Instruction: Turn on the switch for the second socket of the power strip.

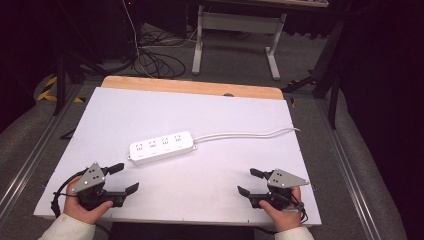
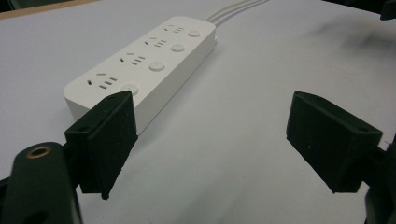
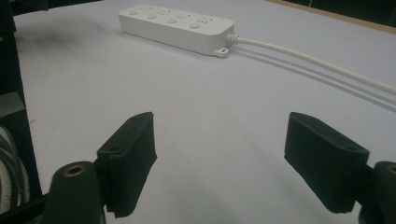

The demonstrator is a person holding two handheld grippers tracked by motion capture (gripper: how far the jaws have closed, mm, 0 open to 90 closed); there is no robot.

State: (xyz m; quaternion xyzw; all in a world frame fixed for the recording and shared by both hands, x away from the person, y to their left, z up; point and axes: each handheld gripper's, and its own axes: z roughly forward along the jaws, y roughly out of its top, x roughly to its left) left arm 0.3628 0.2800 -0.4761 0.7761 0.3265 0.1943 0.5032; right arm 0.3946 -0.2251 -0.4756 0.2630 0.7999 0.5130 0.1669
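White surface [image 1: 215,110], a flat sheet laid over a wooden top whose far edge shows as a tan strip [image 1: 192,86]; grey floor to either side and beyond, dark room around. Nearest, the left gripper [image 1: 123,178] and right gripper [image 1: 250,181], each held in a hand at the near edge, jaws spread wide and holding nothing, bare white sheet between them. Ahead of both, apart from the jaws, a white power strip [image 1: 161,147] lying flat, sockets and buttons up; nothing lies between jaws and strip. Its white cable [image 1: 245,133] runs off to the right edge. Farther off, loose cables [image 1: 155,62] on the floor and a white desk frame [image 1: 235,30].
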